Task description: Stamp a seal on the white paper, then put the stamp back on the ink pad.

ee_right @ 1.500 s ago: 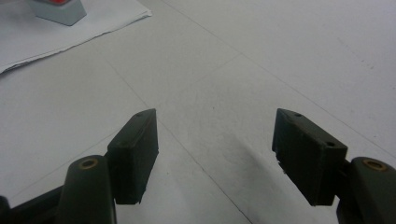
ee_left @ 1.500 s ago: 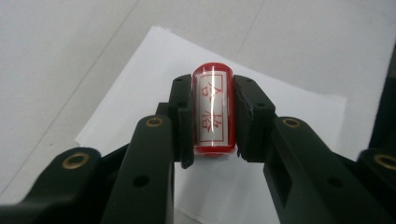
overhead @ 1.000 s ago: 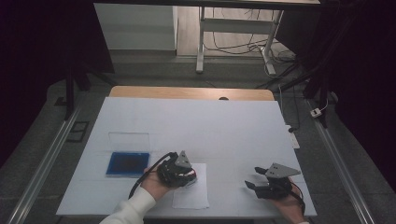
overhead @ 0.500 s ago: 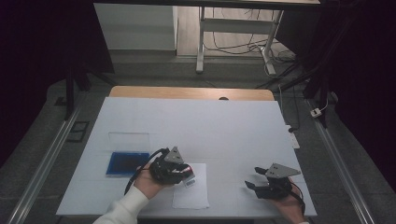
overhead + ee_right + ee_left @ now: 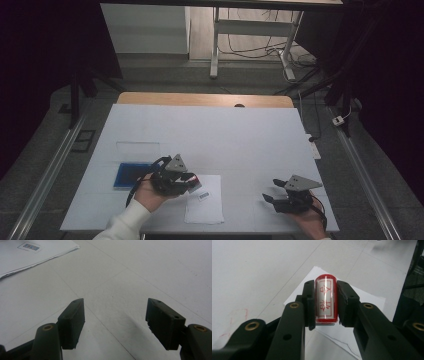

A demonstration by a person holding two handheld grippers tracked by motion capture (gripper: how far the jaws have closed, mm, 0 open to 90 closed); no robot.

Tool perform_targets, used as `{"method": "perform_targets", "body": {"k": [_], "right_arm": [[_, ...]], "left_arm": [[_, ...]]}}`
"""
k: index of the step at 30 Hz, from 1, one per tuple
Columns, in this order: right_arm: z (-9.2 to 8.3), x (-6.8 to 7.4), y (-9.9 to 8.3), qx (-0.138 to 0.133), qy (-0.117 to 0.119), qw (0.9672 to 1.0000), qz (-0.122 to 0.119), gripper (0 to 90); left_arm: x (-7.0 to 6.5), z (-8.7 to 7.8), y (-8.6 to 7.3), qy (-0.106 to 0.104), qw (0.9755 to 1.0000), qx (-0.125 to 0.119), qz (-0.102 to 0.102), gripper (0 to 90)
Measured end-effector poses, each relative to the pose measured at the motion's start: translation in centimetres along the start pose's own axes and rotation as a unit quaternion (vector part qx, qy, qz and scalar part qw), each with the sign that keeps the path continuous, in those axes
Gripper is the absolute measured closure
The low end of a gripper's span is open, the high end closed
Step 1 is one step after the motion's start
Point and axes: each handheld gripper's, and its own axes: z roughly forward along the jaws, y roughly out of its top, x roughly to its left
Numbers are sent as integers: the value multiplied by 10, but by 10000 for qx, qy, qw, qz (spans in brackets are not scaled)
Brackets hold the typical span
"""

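A person sits at a white table [image 5: 210, 135] with a gripper in each hand. The left gripper [image 5: 325, 302] is clamped on a red stamp [image 5: 326, 298], a small block whose white face with red characters points away from the hand. In the high view the left gripper [image 5: 192, 181] holds the stamp [image 5: 194, 182] just above the left edge of a paper sheet [image 5: 205, 200] that lies near the front of the table. The right gripper [image 5: 115, 322] rests on bare table well to the right of the sheet, jaws wide apart, holding nothing; it also appears in the high view [image 5: 272, 192].

What could go wrong: nothing pins the sheet, so pressing the stamp may push it across the table and smear the mark. The sheet bears a small printed label [image 5: 203, 196], and a stamp set down carelessly could land on it. The stamp is held only by its two sides, so a tilted press could twist it in the jaws and print unevenly.

Containers: a blue ink pad [image 5: 131, 175] sits in an open shallow case left of the left hand, with its clear lid [image 5: 137, 150] lying flat just behind it. Whether the pad is wet cannot be told.
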Motion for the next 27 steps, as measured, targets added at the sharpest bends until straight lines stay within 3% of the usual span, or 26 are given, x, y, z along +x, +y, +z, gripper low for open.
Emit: {"method": "perform_targets", "body": {"k": [6,15,27], "right_arm": [[0,0,0,25,-89,10000,-6,319],[0,0,0,-31,-45,10000,3,320],[-1,0,0,-38,-59,10000,-10,320]], "left_arm": [[5,-10,-3,63,9999,-95,-32,704],[16,-30,-12,245,9993,-221,-149,705],[41,-56,-34,570,9958,-433,-572,705]]}}
